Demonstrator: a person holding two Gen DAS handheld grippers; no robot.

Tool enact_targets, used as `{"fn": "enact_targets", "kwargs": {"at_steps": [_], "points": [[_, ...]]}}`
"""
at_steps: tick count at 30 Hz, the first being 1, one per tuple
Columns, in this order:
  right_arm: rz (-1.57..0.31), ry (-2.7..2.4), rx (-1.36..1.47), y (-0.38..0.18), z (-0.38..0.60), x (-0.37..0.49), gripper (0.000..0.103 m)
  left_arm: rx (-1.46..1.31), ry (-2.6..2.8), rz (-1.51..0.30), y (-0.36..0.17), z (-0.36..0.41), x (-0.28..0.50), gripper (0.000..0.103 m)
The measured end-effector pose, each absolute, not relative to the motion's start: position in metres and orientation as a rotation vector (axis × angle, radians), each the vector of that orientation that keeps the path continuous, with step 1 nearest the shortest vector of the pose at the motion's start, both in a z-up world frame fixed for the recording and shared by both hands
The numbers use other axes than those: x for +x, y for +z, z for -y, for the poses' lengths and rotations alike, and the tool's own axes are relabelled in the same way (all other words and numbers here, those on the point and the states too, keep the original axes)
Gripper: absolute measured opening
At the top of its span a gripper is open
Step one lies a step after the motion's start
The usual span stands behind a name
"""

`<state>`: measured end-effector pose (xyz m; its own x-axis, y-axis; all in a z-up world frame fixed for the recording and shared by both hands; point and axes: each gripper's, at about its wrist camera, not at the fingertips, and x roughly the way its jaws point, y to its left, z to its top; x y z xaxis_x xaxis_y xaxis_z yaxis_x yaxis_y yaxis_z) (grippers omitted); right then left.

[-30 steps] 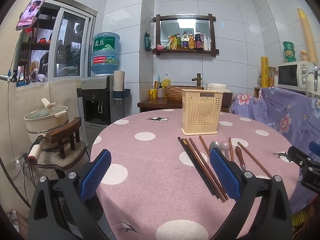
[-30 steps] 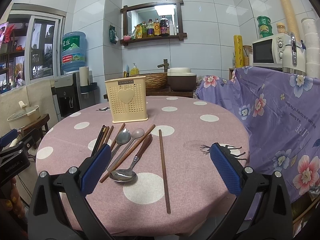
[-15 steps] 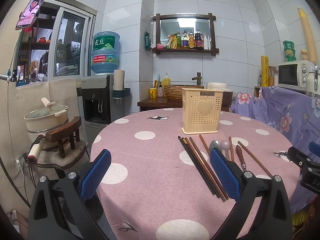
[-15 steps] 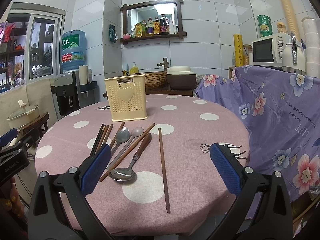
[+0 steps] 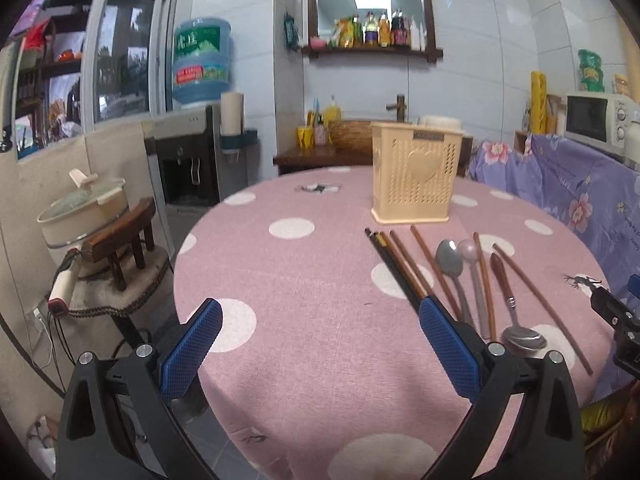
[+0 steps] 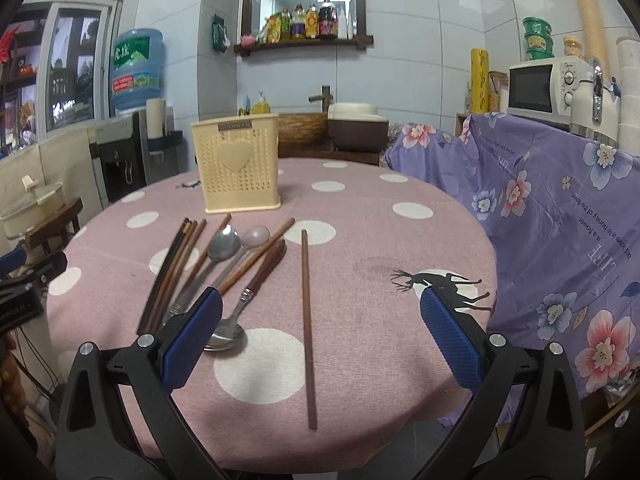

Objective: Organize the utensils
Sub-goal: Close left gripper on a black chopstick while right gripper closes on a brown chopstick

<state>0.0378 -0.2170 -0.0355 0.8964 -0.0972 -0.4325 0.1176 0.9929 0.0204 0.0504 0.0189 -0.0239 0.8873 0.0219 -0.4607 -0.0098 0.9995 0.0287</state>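
Observation:
A cream perforated utensil holder (image 5: 414,178) with a heart stands upright on the pink dotted table (image 5: 312,280); it also shows in the right wrist view (image 6: 239,170). In front of it lie several brown chopsticks (image 6: 172,272), two steel spoons (image 6: 224,246) and a wooden-handled spoon (image 6: 248,300). One chopstick (image 6: 307,320) lies apart to the right. My left gripper (image 5: 320,344) is open and empty above the table's near left part. My right gripper (image 6: 320,336) is open and empty, low over the single chopstick.
A water dispenser (image 5: 188,160) and a pot on a stool (image 5: 86,216) stand left of the table. A purple floral cloth (image 6: 560,220) covers a counter on the right, with a microwave (image 6: 548,88) on it. A sink counter (image 6: 340,140) is behind the table.
Both grippers have moved forward and down towards the table; the utensils look closer and larger. Nothing on the table has moved.

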Motion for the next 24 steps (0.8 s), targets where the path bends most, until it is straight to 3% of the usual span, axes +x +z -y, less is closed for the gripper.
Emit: {"fn": "enact_targets", "kwargs": {"at_steps": [3,8,13,24], "points": [[-0.490,-0.118,0.014,-0.037,0.221,0.056,0.098,0.047,-0.009,-0.557,-0.023,-0.019,0.075,0.098],[-0.551,-0.140,-0.006,-0.041,0.229,0.085,0.098,0.087,-0.081,-0.687,-0.025,-0.005,0.120,0.082],[-0.577,-0.145,0.004,-0.042,0.232,0.102,0.098,0.075,-0.147,-0.800,-0.036,0.013,0.159,0.074],[-0.630,-0.137,-0.013,-0.044,0.233,0.126,0.098,0.116,-0.126,-0.870,-0.051,0.014,0.177,0.073]]}}
